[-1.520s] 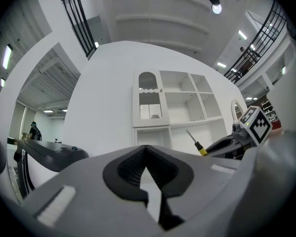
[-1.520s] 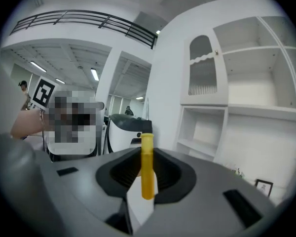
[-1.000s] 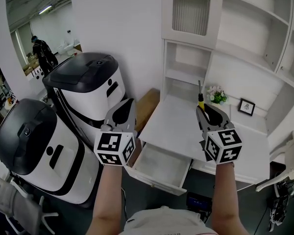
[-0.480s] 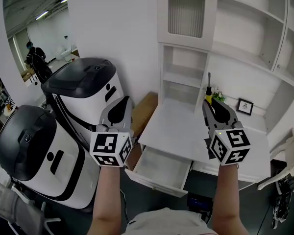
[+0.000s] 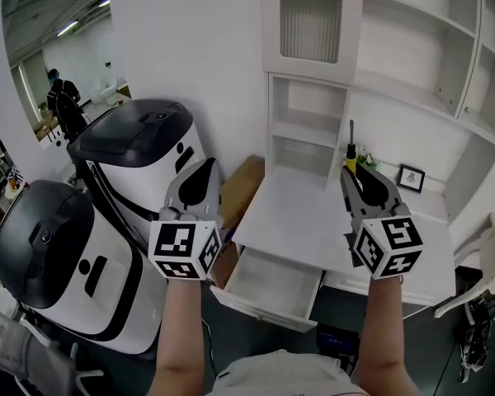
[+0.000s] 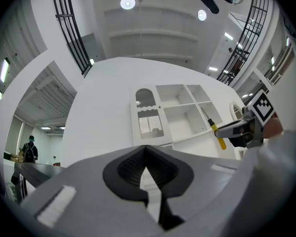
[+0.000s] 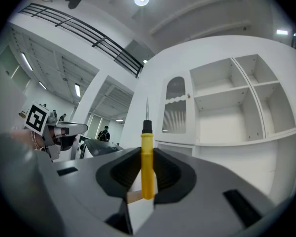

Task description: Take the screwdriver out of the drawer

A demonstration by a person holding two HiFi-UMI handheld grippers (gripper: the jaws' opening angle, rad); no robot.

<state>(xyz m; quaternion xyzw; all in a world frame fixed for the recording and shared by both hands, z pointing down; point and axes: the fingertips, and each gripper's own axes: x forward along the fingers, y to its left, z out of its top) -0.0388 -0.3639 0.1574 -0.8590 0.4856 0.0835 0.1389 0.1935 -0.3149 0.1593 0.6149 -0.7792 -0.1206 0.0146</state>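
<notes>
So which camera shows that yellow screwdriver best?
The right gripper view: the screwdriver is centred, its yellow handle clamped in the right gripper, shaft pointing up. The head view shows it small, jutting from that gripper; the left gripper view shows it tiny, off to the right.

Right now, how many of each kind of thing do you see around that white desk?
Grippers: 2, left gripper and right gripper
Screwdriver: 1
Black-lidded white bins: 2
Open drawer: 1
Picture frame: 1
Potted flowers: 1
Total: 8
</notes>
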